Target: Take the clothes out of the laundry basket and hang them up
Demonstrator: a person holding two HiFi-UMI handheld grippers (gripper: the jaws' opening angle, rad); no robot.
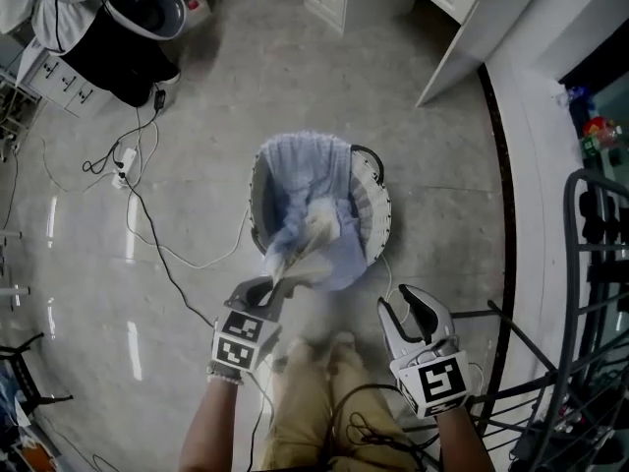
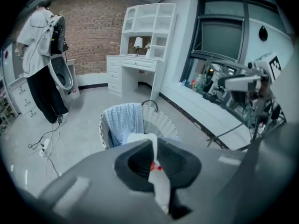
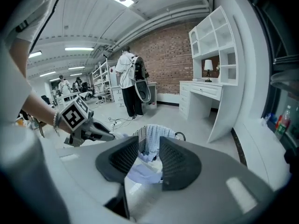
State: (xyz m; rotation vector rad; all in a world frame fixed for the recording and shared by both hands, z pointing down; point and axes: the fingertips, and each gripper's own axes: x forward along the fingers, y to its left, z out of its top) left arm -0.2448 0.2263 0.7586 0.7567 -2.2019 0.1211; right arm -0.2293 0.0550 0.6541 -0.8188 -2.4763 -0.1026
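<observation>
A round wicker laundry basket (image 1: 380, 205) stands on the grey floor ahead of me, with a blue checked cloth (image 1: 305, 160) draped over its far rim. My left gripper (image 1: 273, 285) is shut on the edge of a pale blue and white garment (image 1: 319, 244), which hangs up out of the basket's near side. In the left gripper view a white fold of cloth (image 2: 156, 171) is pinched between the shut jaws. My right gripper (image 1: 401, 308) stands open and empty to the right of the basket. The garment (image 3: 140, 174) shows through its gap, untouched.
A black metal drying rack (image 1: 580, 293) stands at the right edge. Cables and a power strip (image 1: 125, 165) lie on the floor at left. A white desk (image 1: 472, 8) is at the back. A person (image 2: 39, 55) stands by a black stand at the far left.
</observation>
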